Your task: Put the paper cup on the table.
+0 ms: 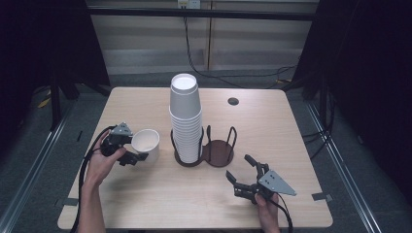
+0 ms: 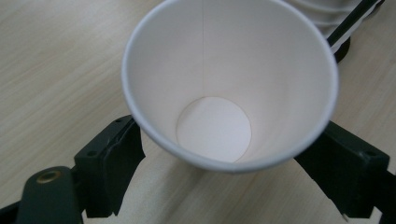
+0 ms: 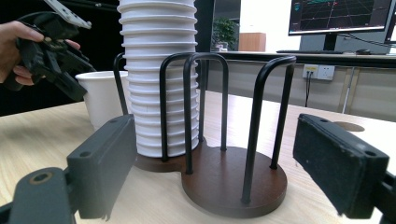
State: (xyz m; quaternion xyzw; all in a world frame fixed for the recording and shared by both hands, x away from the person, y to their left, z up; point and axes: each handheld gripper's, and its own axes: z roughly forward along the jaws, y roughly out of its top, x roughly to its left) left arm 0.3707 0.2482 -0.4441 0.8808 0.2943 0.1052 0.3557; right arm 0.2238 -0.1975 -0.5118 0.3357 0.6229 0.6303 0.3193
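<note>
Clearly, the left gripper (image 1: 132, 149) has its jaws set on either side of a single white paper cup (image 1: 146, 143), which stands upright on the desk (image 1: 145, 194) just left of the cup holder (image 1: 204, 150). In the left gripper view the jaws sit against the cup's (image 2: 229, 84) wall on both flanks, so I judge it to be clamped on the cup, though lightly. The right gripper (image 1: 243, 177) hangs with its jaws spread wide and nothing between them, aimed at the holder's vacant ring (image 3: 233, 182), beside the tall stack of cups (image 1: 185, 121).

Risk, as I judge it: a thin paper wall buckles under a hard squeeze, and too soft a grip lets the cup slip or tip when lifted. Swinging it toward the holder could also knock the tall stack, which leans slightly above the wire loops.

The left hand (image 1: 99, 165) comes in low from the near-left edge, wrist bent inward toward the cup; the right hand (image 1: 267, 206) rests near the front edge, gripper angled up-left.
</note>
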